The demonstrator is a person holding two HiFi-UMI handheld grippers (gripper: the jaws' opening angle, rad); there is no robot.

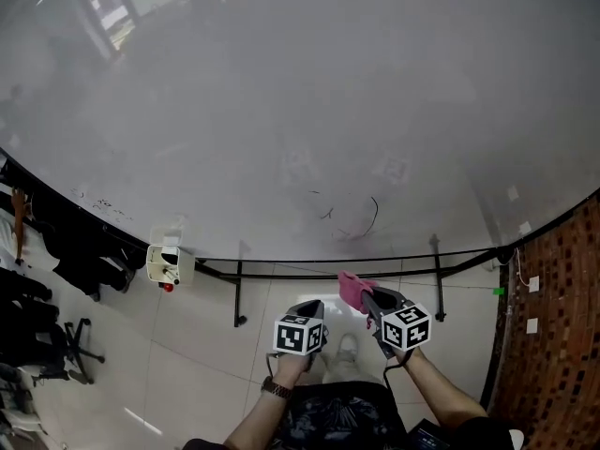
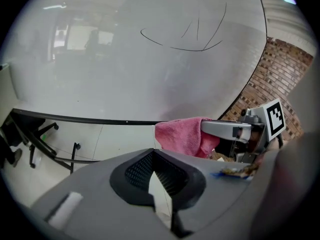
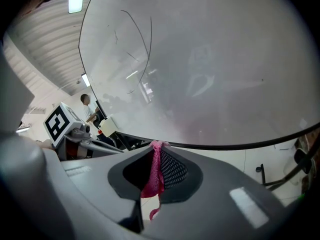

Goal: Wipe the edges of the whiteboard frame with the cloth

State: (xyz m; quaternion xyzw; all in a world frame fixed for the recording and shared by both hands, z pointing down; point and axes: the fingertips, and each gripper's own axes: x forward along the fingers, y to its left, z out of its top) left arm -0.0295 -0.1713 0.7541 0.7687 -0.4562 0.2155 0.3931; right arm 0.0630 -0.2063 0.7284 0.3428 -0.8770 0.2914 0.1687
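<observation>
1. the whiteboard (image 1: 281, 111) is a broad, glossy grey-white sheet with dim reflections and a few thin black scribbles (image 1: 356, 218). its frame (image 2: 90, 119) is a slim dark strip, bowed by the lens.
2. the cloth (image 1: 353, 291) is pink, soft and nappy, bunched into a loose fold. it sits just below the lower frame edge; whether it touches the edge cannot be told.
3. right gripper (image 1: 367, 298): smooth grey shell with black mesh-textured pads (image 3: 172, 169). its jaws are clamped on the cloth, which is squeezed to a thin strip between them, with a tuft past the tips and a tail hanging below.
4. left gripper (image 1: 305, 307): same build, jaws drawn together at the tips with nothing between them. it hangs just beside the right one, below the board.
5. each gripper carries a white cube (image 1: 298, 336) with black square markers.
6. around them are pale glossy floor tiles (image 1: 206, 345) and a brick wall (image 1: 562, 317) at the right. a white box (image 1: 169, 263) with a red knob sits at the lower frame to the left, with black stand legs (image 1: 238, 293) near it and a black chair (image 1: 75, 345) at far left.
7. in the left gripper view, the right gripper's grey jaw covers part of the cloth — each gripper's own shell fills the lower half of its view.
8. the board's top and sides run out of the head view. a person (image 3: 87, 106) far off in the right gripper view is too small to make out.
</observation>
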